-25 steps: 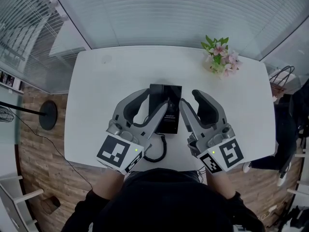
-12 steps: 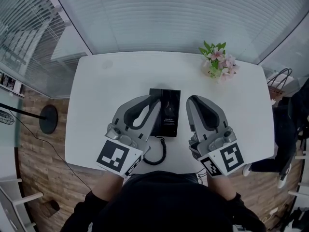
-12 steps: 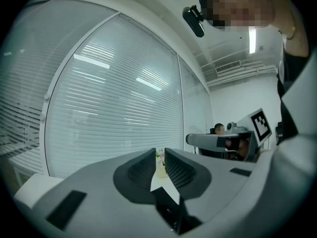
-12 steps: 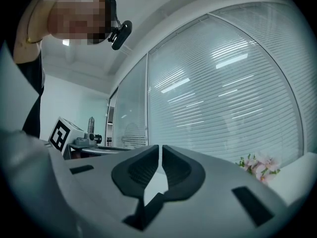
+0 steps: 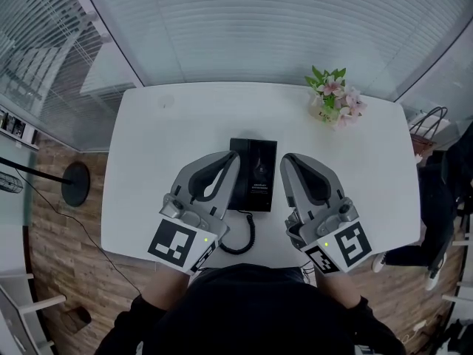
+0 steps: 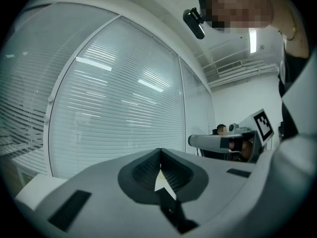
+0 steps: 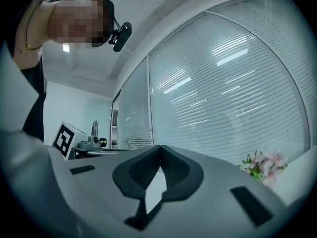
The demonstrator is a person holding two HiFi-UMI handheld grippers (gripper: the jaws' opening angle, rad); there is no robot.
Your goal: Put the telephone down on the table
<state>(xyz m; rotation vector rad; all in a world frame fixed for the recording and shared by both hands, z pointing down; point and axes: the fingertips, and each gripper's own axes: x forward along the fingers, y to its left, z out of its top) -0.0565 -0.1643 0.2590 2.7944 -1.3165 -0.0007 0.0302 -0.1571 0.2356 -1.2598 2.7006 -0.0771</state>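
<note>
Telephone, place: the telephone point(image 5: 258, 170) lies flat on the white desk point(image 5: 148, 161), about mid-desk, between the two hand-held grippers.
Telephone, long axis: it runs straight away from the person, near end toward the desk's front edge and far end toward the slatted glass wall point(image 5: 281, 28).
Telephone, look: a black, slim rectangle with a glossy top. It has a small pale mark near its middle and fine pale print lower down, too small to read.
Cord: a black coiled cord point(image 5: 251, 231) leaves the telephone's near end and loops toward the front edge of the desk.
Left hand-held gripper point(image 5: 235, 157): it points away from the person along the telephone's left side. Its jaws have just been closing and now meet tip to tip, with nothing between them. In the head view its tip overlaps the telephone's left edge; whether they touch cannot be told.
Right hand-held gripper point(image 5: 284, 161): it is just right of the telephone and apart from it. Its jaws have just been closing and are now pressed together, empty.
Flowers: a small bunch of pink flowers point(image 5: 334, 98) stands at the desk's far right, well apart from the telephone.
</note>
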